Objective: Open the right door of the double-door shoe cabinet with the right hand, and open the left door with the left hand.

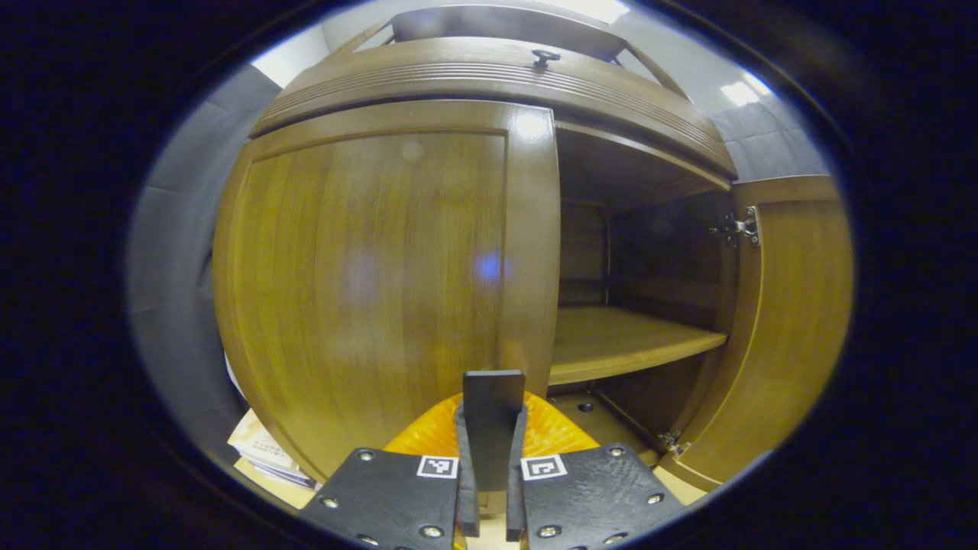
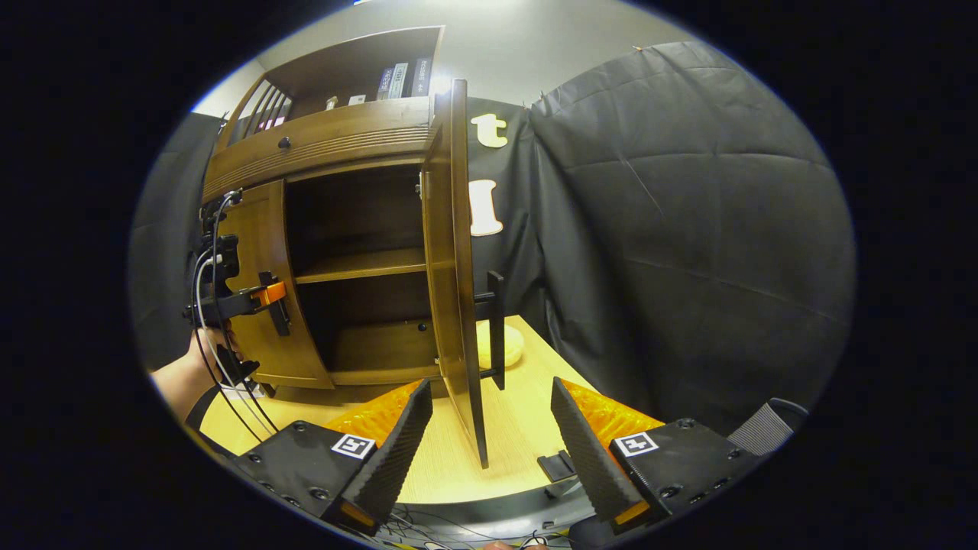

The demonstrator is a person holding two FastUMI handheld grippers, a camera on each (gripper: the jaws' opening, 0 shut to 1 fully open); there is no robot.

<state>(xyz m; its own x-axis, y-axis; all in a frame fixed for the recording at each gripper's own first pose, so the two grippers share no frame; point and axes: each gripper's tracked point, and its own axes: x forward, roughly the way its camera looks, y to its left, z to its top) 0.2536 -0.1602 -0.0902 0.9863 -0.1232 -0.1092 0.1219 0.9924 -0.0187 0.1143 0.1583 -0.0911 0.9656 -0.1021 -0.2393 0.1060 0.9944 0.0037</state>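
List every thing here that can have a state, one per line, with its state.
Right door: swung wide open, edge toward the right claw.
Left door: closed.
Left door handle: gripped between the left claw's fingers.
Left claw: shut on the handle.
Right claw: open, fingers either side of the right door's edge, not touching it.
Drawer above the doors: closed.

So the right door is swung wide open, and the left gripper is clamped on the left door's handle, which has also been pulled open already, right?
Not quite. The left door is closed, flush against the cabinet front, as the left gripper view shows. The rest holds: the right door stands wide open, and the left gripper is clamped on the left door's handle.
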